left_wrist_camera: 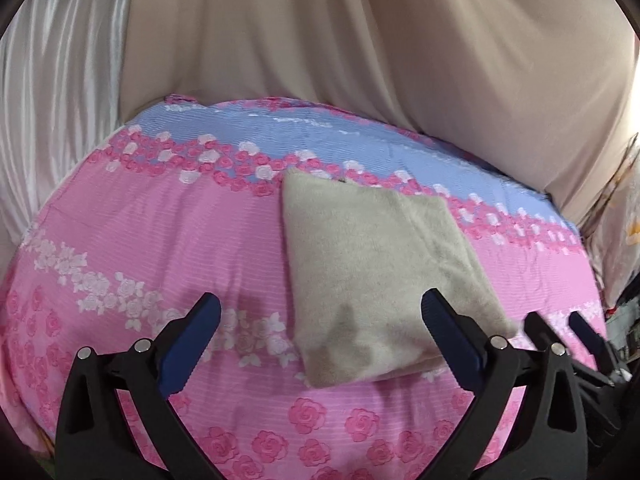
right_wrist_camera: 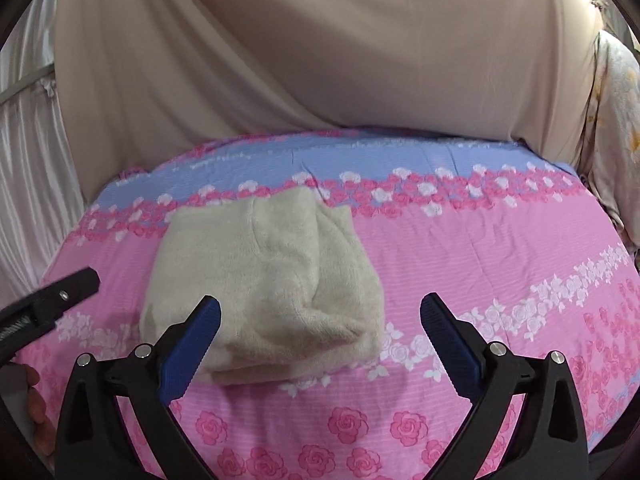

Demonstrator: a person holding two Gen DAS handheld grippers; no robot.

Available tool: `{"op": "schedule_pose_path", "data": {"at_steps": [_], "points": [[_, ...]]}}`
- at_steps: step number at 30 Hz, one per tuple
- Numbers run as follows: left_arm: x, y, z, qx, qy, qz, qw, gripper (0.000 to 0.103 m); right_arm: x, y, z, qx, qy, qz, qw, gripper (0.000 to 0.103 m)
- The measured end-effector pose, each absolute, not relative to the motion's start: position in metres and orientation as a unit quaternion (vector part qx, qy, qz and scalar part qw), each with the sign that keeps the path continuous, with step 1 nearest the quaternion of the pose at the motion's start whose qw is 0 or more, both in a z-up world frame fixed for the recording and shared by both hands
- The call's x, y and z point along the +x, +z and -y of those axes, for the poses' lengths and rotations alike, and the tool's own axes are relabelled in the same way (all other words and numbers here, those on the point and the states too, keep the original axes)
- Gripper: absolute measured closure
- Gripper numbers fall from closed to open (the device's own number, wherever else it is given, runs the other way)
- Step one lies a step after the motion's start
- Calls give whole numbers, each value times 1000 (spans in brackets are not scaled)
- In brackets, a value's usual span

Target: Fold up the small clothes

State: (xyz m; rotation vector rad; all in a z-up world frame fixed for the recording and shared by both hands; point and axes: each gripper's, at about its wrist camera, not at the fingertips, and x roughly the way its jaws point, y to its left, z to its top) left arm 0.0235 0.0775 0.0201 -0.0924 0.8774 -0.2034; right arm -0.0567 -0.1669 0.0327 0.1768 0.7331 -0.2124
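Covering the bed, a pink and blue rose-print sheet (right_wrist_camera: 460, 248) lies before a beige drape (right_wrist_camera: 320, 60). On the sheet rests the folded cream fleece garment (right_wrist_camera: 264, 276), near the blue band. The left gripper (left_wrist_camera: 320, 320) and right gripper (right_wrist_camera: 320, 320) hover at the garment's near edge, jaws fully spread, gripping nothing.

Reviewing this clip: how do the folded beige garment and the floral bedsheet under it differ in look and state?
The folded beige garment is plain and fuzzy; the floral bedsheet is printed with pink and white roses and a blue band. The garment is a thick, compact bundle; the bedsheet lies spread out flat. Both are soft cloth, and neither is held: the left gripper and right gripper stand open, with nothing between their jaws.
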Motion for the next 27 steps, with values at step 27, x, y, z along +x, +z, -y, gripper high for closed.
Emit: {"op": "schedule_pose_path", "data": {"at_steps": [27], "points": [[24, -1, -71, 20, -71, -466, 882, 5, -50, 6, 157, 110, -78, -433, 891, 5]]}}
